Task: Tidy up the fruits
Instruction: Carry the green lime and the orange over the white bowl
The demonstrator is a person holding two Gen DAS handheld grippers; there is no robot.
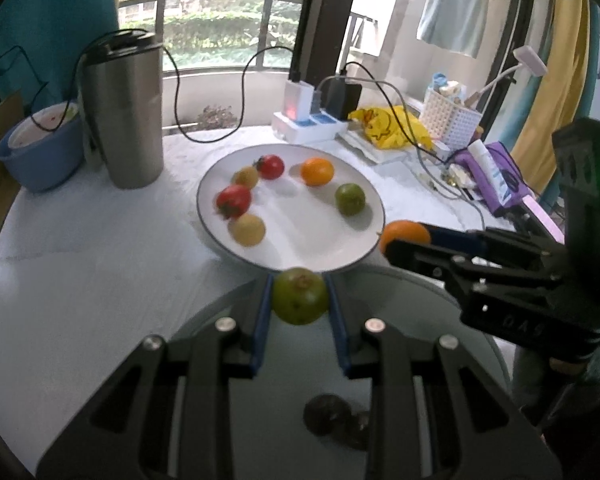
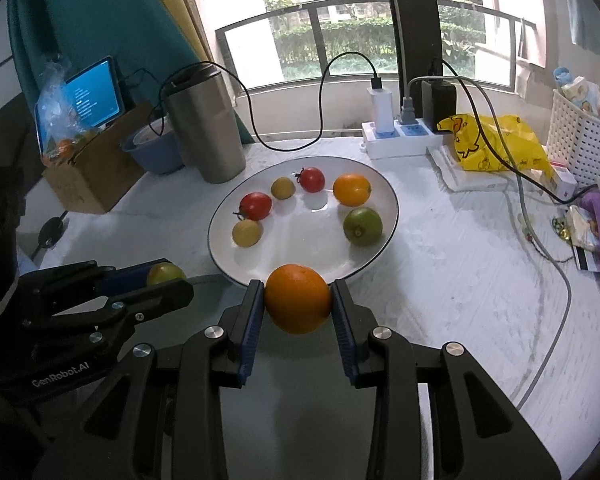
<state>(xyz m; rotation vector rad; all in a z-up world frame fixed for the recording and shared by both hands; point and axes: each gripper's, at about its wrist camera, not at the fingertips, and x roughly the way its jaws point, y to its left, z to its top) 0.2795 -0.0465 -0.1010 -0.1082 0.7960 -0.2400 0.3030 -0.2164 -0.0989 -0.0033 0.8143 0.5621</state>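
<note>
The left gripper (image 1: 299, 300) clamps a green fruit (image 1: 299, 295) between its blue pads; the right gripper (image 2: 298, 304) clamps an orange (image 2: 298, 298) the same way. Both hold their loads just short of the near rim of the white plate (image 2: 380, 256), probably for placement beside matching fruit: a second orange (image 2: 352, 189) and a green fruit (image 2: 363, 220) already lie together on the plate's right half, tomatoes and yellow fruits on the left

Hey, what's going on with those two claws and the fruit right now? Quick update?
Left gripper shut on green fruit. Right gripper shut on orange. Both at near rim of white plate, six fruits on it. Nothing blocking.
</note>
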